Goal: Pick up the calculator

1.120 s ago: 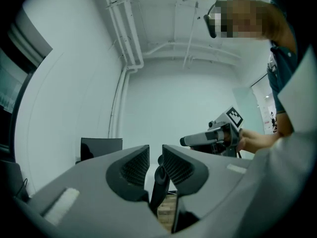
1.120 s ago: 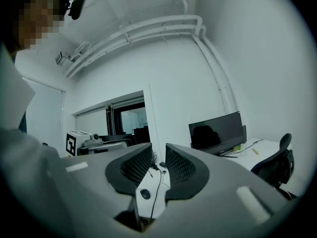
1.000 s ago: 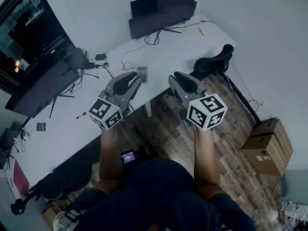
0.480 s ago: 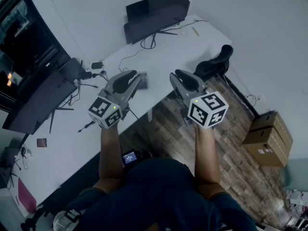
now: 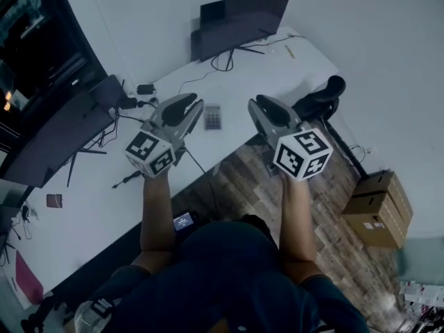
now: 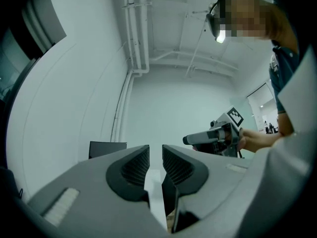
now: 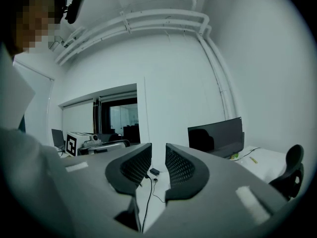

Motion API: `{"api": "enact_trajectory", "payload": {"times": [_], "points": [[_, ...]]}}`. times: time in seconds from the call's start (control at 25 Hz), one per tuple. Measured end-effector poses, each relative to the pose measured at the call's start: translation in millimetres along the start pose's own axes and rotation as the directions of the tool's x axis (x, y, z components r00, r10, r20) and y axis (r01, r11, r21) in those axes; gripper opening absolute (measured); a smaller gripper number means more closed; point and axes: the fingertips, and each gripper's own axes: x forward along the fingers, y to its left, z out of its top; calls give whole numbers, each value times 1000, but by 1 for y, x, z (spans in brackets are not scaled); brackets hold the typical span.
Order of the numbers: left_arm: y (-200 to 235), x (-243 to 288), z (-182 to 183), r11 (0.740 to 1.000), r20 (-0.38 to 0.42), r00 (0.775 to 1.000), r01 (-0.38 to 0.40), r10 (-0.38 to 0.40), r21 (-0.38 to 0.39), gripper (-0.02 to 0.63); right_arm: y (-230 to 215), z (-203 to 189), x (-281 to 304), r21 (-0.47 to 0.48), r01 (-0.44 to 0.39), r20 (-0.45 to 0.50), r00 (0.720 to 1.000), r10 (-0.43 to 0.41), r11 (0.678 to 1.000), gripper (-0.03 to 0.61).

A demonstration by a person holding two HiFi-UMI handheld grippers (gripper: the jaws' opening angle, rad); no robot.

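This is an office: a long white desk [image 5: 277,61] carries a dark monitor [image 5: 243,21], a second monitor [image 5: 55,134], trailing cables [image 5: 220,62] and a calculator [image 5: 213,117], with a black office chair [image 5: 320,99] beside it. Around it are wood-plank flooring [image 5: 239,179], stacked cardboard boxes [image 5: 374,210], white ceiling pipes [image 7: 148,24] and a glass-fronted room [image 7: 119,120].

We can read no text, brand or number anywhere; the left cube [image 5: 149,152] and right cube [image 5: 302,154] carry only patterned square markers.
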Motion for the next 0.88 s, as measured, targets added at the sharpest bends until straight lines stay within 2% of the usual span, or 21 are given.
{"api": "enact_trajectory", "payload": {"times": [0.44, 0.64, 0.88], "points": [[72, -17, -19, 986, -38, 985, -167, 168, 10, 80, -16, 1, 84, 15, -148, -11, 989, 148, 989, 71], [104, -2, -31, 970, -68, 967, -244, 244, 9, 80, -36, 0, 128, 31, -229, -29, 973, 230, 973, 71], [130, 29, -61, 957, -104, 953, -288, 285, -19, 81, -70, -12, 164, 53, -275, -70, 958, 279, 960, 71]]}}
